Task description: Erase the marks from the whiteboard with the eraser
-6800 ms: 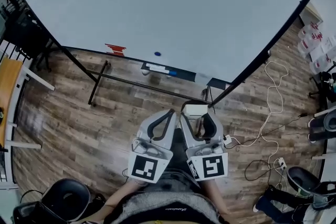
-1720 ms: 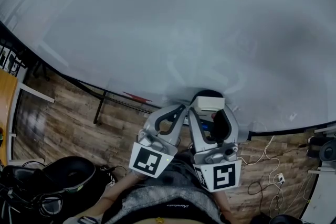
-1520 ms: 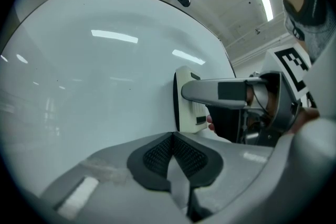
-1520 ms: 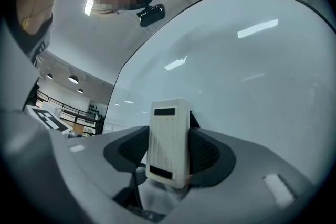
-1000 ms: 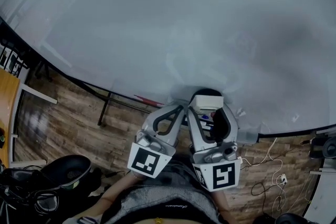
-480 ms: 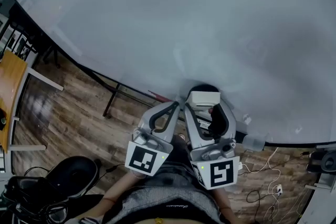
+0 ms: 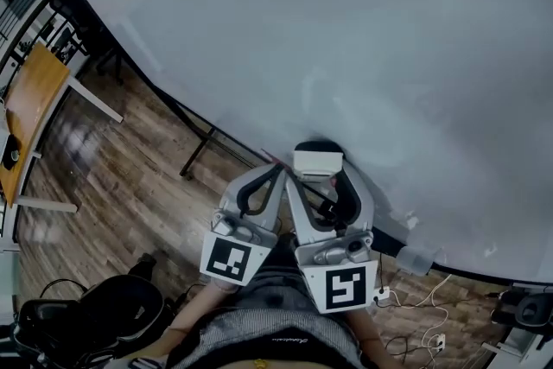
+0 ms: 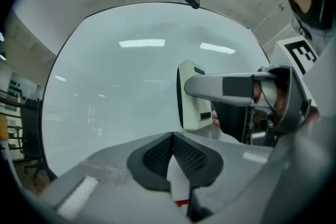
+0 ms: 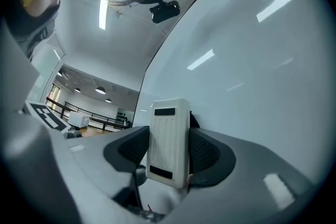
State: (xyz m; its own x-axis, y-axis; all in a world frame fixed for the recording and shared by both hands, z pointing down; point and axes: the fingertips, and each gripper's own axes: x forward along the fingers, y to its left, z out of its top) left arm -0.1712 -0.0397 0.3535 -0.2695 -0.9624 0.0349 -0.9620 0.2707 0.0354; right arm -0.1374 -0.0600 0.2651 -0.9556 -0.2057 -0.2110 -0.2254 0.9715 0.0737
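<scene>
We're clamping the eraser (image 9: 169,136) w/ the right gripper (image 9: 167,152), whiteboard (image 7: 346,30) just ahead. We're holding the left gripper (image 8: 171,153) beside it, jaws together, empty.

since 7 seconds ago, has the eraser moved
Yes. The eraser, then over the floor below the lower edge of the whiteboard, is now above it, over the board face.

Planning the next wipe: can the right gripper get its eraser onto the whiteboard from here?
Probably yes: the right gripper holds the eraser right by the whiteboard, with nothing visible between them.
</scene>
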